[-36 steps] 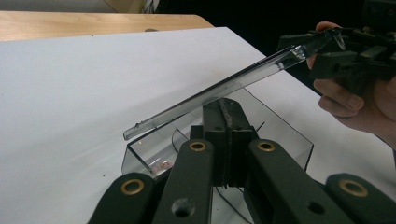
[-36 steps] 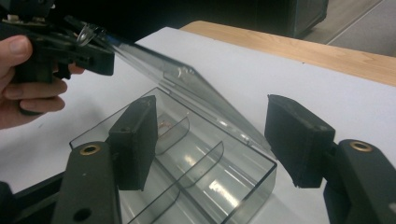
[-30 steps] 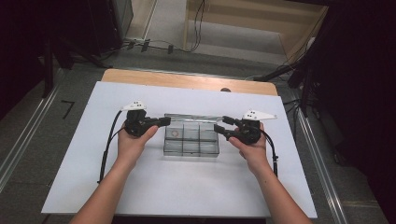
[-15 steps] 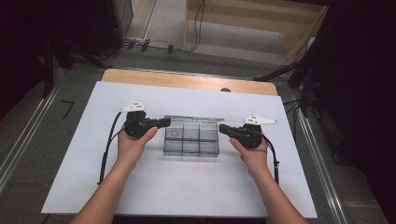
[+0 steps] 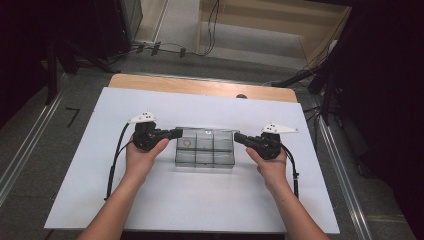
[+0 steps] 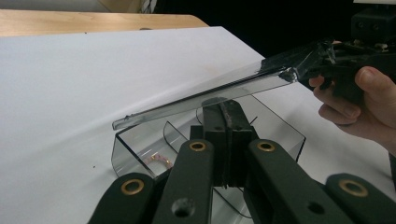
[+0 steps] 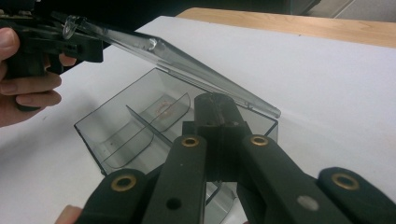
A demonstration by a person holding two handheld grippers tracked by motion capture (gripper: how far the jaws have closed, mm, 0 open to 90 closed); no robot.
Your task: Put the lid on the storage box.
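the clear compartment box [image 5: 205, 148] sits mid-table on the white sheet [image 5: 200, 200], lid [image 6: 205, 95] raised. left gripper [image 5: 172, 133] and right gripper [image 5: 239, 137] each have jaws pinched on a box end wall. judged light, rigid, slippery, brittle plastic: grip the walls, not the thin lid.

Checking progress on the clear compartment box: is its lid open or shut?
Open. The lid slants up clear of the box, its compartments exposed beneath; both grippers' jaws pinch its ends.
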